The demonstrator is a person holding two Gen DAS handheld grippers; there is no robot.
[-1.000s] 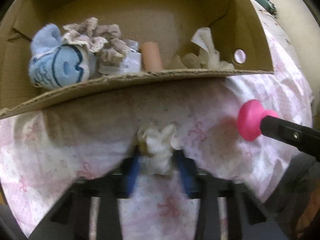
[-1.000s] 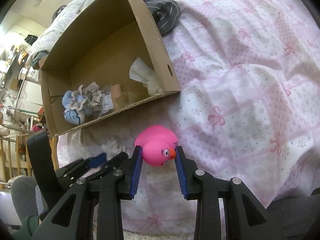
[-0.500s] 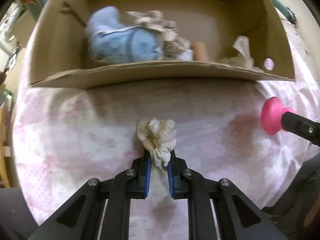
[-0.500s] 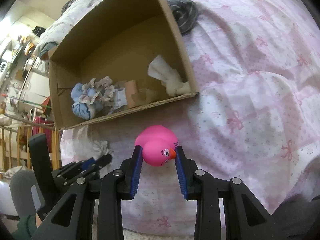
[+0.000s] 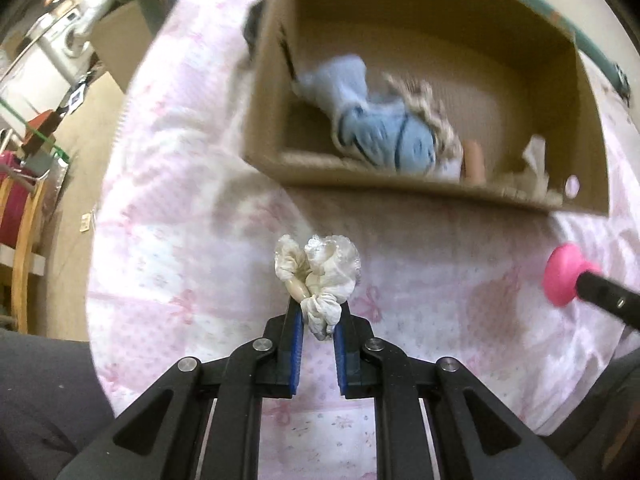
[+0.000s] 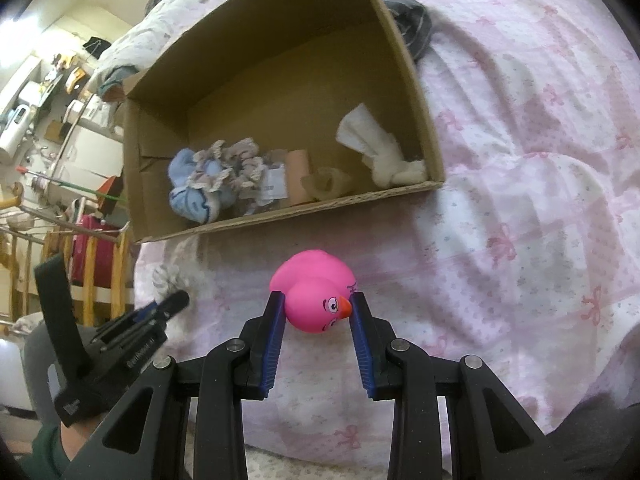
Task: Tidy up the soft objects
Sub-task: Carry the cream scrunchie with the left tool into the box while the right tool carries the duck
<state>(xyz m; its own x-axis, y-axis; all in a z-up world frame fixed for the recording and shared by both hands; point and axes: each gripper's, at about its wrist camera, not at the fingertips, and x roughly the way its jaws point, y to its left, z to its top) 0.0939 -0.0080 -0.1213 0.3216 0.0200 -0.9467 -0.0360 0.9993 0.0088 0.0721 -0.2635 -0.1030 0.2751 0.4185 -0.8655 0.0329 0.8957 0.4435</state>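
A cream lace scrunchie (image 5: 316, 270) is clamped between the blue pads of the left gripper (image 5: 318, 322) and held above the pink bow-print bedspread (image 5: 440, 304), short of the cardboard box (image 5: 360, 184). In the right wrist view the same gripper (image 6: 172, 300) is seen at the lower left, with the scrunchie (image 6: 164, 278) at its tip near the box's left corner.

A pink rubber duck (image 6: 316, 294) is pinched by the head in the right gripper (image 6: 318, 312), its orange beak turned toward the right-hand pad (the body bulges out ahead of the fingers). The duck is held over the bedspread (image 6: 520, 200), just in front of the box's near wall (image 6: 300, 210); in the left wrist view it (image 5: 562, 274) appears at the right edge.

Inside the box, a light blue plush toy (image 6: 196, 196) is seen at the left, with a grey-beige frilled scrunchie (image 6: 236, 168) lying across it. A peach-coloured cylinder (image 6: 298, 176) stands near the middle, and a knotted white cloth (image 6: 380, 152) is lodged in the right corner. A dark striped garment (image 6: 412, 24) lies on the bed behind the box.
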